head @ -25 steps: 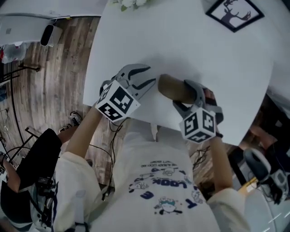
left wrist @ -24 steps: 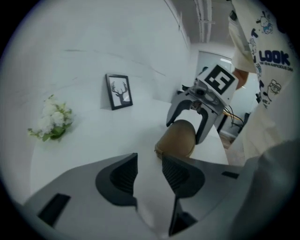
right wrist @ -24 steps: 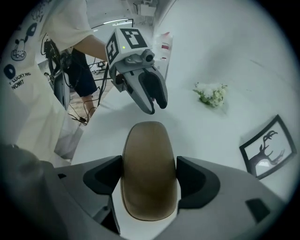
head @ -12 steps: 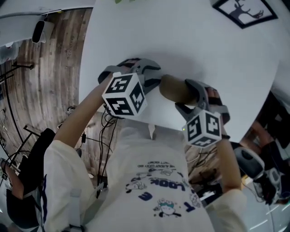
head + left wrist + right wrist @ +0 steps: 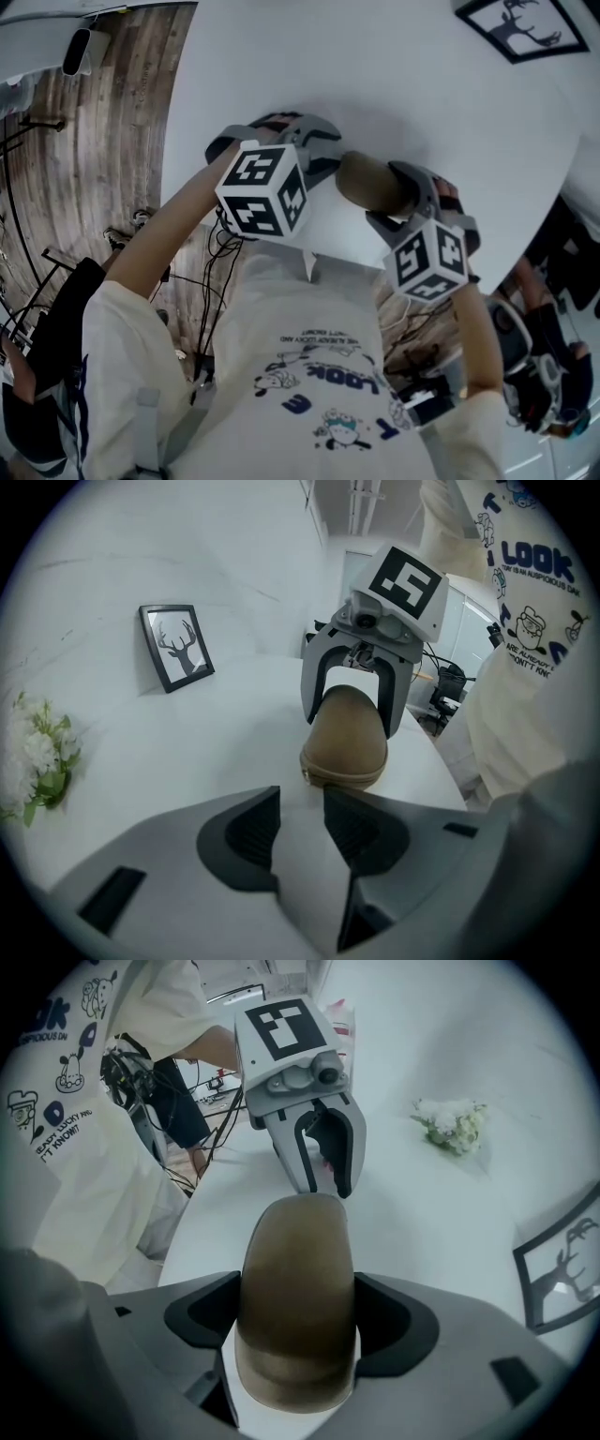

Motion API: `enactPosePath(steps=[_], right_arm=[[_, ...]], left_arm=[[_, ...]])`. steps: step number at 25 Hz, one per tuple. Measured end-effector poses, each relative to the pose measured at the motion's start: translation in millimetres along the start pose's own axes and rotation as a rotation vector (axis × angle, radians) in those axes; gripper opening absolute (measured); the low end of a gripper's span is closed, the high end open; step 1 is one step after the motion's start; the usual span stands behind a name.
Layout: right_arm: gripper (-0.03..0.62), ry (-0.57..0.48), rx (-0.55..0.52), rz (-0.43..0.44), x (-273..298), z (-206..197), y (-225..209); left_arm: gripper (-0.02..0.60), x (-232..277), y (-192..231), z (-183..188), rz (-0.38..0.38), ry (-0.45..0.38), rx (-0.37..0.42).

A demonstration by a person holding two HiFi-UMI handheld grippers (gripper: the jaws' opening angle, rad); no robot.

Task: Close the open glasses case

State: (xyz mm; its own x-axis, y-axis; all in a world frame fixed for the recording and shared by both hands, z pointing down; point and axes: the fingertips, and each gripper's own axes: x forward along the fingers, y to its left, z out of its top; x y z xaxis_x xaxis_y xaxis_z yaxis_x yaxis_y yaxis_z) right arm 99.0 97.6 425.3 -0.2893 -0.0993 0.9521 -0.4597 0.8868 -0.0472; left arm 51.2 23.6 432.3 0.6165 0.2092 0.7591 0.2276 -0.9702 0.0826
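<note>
A brown glasses case (image 5: 367,182) lies on the white round table (image 5: 403,84) near its front edge, its lid down along the seam. My right gripper (image 5: 390,196) is shut on it across the sides; in the right gripper view the case (image 5: 295,1279) fills the gap between both pads. My left gripper (image 5: 327,158) sits at the case's far end. In the left gripper view the jaws (image 5: 301,799) stand a narrow gap apart with only table between them, just short of the case's rounded end (image 5: 345,747).
A framed deer picture (image 5: 525,26) lies at the table's far right. A small bunch of white flowers (image 5: 453,1121) lies further back. The table edge runs just behind the grippers, above wooden floor (image 5: 103,141). Cables hang below the edge.
My left gripper has swung in toward the case's end and turned its marker cube toward the head camera. The right gripper and the case have stayed put.
</note>
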Motion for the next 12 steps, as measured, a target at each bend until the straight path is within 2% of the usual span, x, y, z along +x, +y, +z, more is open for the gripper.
enactPosePath(steps=[5,8,12], right_arm=[[0.354,-0.006,0.031,0.023,-17,3,-1],[0.353,0.064,-0.020,0.003,-26,-4,2],[0.353,0.120,-0.093,-0.022,-26,-13,-2]], left_arm=[[0.143,-1,0,7,-0.010,-0.032,-0.010],[0.143,-2,-5,15,-0.016,-0.060,-0.010],[0.143,5,-8,20,-0.013,-0.036,0.036]])
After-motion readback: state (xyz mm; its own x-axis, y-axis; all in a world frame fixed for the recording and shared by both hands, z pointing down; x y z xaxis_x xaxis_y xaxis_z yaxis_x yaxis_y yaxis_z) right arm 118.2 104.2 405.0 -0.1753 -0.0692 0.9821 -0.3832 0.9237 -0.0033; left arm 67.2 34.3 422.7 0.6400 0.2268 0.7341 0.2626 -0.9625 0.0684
